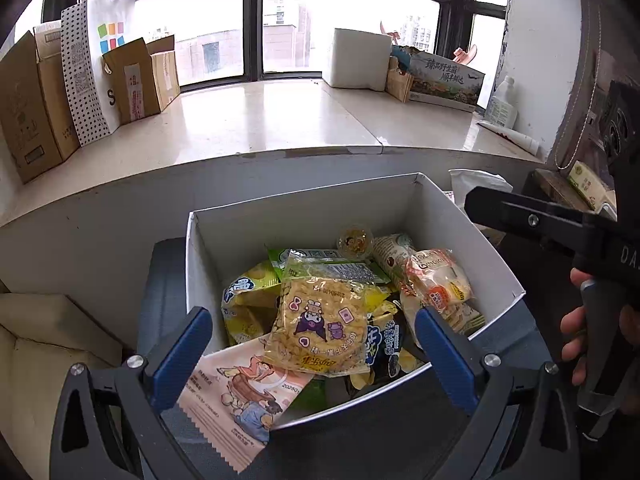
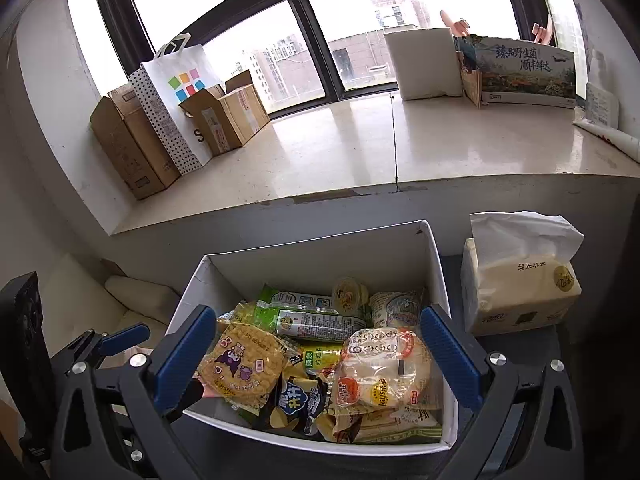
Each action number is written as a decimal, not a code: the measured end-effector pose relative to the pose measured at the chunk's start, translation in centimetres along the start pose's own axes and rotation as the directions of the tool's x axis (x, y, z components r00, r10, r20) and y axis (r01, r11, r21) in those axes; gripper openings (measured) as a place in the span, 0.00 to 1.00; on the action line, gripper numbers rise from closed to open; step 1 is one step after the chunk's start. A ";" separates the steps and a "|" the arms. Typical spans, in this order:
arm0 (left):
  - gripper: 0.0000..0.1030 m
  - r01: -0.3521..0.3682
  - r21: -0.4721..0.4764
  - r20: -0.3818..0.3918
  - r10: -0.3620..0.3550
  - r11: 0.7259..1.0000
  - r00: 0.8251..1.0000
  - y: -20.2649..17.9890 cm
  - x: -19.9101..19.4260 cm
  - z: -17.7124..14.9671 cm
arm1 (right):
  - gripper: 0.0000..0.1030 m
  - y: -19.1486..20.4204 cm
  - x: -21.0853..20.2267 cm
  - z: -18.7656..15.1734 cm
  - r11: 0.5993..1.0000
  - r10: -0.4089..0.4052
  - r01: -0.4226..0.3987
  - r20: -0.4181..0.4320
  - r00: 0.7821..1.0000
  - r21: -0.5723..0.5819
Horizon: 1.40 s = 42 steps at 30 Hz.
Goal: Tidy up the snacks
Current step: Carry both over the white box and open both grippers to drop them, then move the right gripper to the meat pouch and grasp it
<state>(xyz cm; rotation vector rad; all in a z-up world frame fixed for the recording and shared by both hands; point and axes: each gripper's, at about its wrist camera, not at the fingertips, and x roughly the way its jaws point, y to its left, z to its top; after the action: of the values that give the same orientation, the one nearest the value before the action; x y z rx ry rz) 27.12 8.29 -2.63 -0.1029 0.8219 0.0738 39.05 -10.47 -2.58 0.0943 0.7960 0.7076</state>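
Note:
A white open box [image 1: 304, 216] [image 2: 312, 260] sits on a dark stool and is full of snack packets. A yellow round noodle-snack packet with cartoon figures [image 1: 320, 320] [image 2: 240, 364] lies on top. A pink illustrated packet [image 1: 240, 396] hangs over the box's near-left rim. A clear bag of wrapped cakes [image 2: 380, 376] [image 1: 438, 284] lies at the right. My left gripper [image 1: 312, 356] is open and empty above the box's near edge. My right gripper [image 2: 316, 360] is open and empty over the box; it also shows in the left wrist view [image 1: 532, 220].
A tissue pack [image 2: 520, 280] stands right of the box. A wide window sill [image 1: 260, 120] behind holds cardboard boxes [image 1: 36, 112], a white paper bag [image 2: 180, 96], a white foam box [image 2: 428, 64] and a printed carton [image 2: 528, 76]. A cushion [image 1: 48, 332] lies at the left.

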 end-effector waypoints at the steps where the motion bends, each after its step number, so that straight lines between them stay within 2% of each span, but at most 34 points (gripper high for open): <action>1: 1.00 0.011 0.003 0.012 -0.011 1.000 1.000 -0.2 -0.8 -0.2 | 1.00 0.2 -0.6 -0.3 1.000 0.009 -0.009 0.011 1.000 -0.008; 4: 1.00 0.032 0.015 0.034 -0.032 0.999 0.999 -0.8 -3.0 -1.1 | 1.00 1.0 -1.7 -1.5 0.998 0.006 -0.006 0.003 1.000 -0.055; 7: 1.00 0.011 0.029 0.075 -0.013 1.000 0.997 -1.2 -5.5 -2.8 | 1.00 1.4 -3.5 -2.9 0.997 -0.001 0.003 0.024 1.000 -0.081; 10: 1.00 0.063 0.032 0.086 -0.065 0.998 0.994 -1.4 -7.7 -5.3 | 1.00 1.7 -6.1 -4.7 0.996 0.024 -0.018 0.063 0.998 -0.090; 14: 1.00 0.117 0.065 0.074 -0.122 0.991 0.990 -2.5 -9.5 -9.0 | 1.00 1.6 -8.9 -8.5 0.992 0.048 -0.042 0.055 0.997 -0.118; 17: 1.00 0.125 0.081 0.056 -0.129 0.989 0.990 -3.2 -10.1 -11.8 | 1.00 1.3 -10.5 -12.4 0.989 0.054 -0.050 0.026 0.998 -0.136; 20: 1.00 0.141 0.051 0.032 -0.143 0.989 0.989 -3.0 -10.2 -14.1 | 1.00 0.7 -11.4 -16.5 0.989 0.008 -0.009 -0.013 1.000 -0.147; 22: 1.00 0.142 0.028 0.015 -0.143 0.989 0.990 -2.7 -10.1 -15.3 | 1.00 0.4 -11.5 -19.5 0.989 0.005 -0.014 -0.062 0.998 -0.147; 24: 1.00 0.134 0.007 -0.001 -0.134 0.991 0.991 -2.3 -10.0 -16.4 | 1.00 0.5 -11.1 -22.6 0.986 -0.008 -0.014 -0.130 0.991 -0.163; 28: 1.00 0.134 -0.011 -0.025 -0.134 0.991 0.991 -2.2 -9.9 -17.8 | 1.00 0.7 -10.3 -27.0 0.983 -0.034 -0.004 -0.202 0.979 -0.184; 32: 1.00 0.131 0.003 -0.034 -0.131 0.991 0.991 -2.5 -10.3 -18.8 | 1.00 1.1 -9.1 -28.5 0.970 -0.094 0.039 -0.224 0.970 -0.240; 42: 1.00 0.128 0.018 -0.051 -0.127 0.992 0.991 -2.9 -10.5 -19.8 | 1.00 1.8 -5.6 -28.7 0.945 -0.117 0.019 -0.286 0.951 -0.325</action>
<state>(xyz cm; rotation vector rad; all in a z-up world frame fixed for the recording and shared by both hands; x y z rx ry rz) 5.90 2.76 -8.13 -0.1377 0.8642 -0.0585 15.72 -17.63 -18.80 -0.3430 0.9610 0.7868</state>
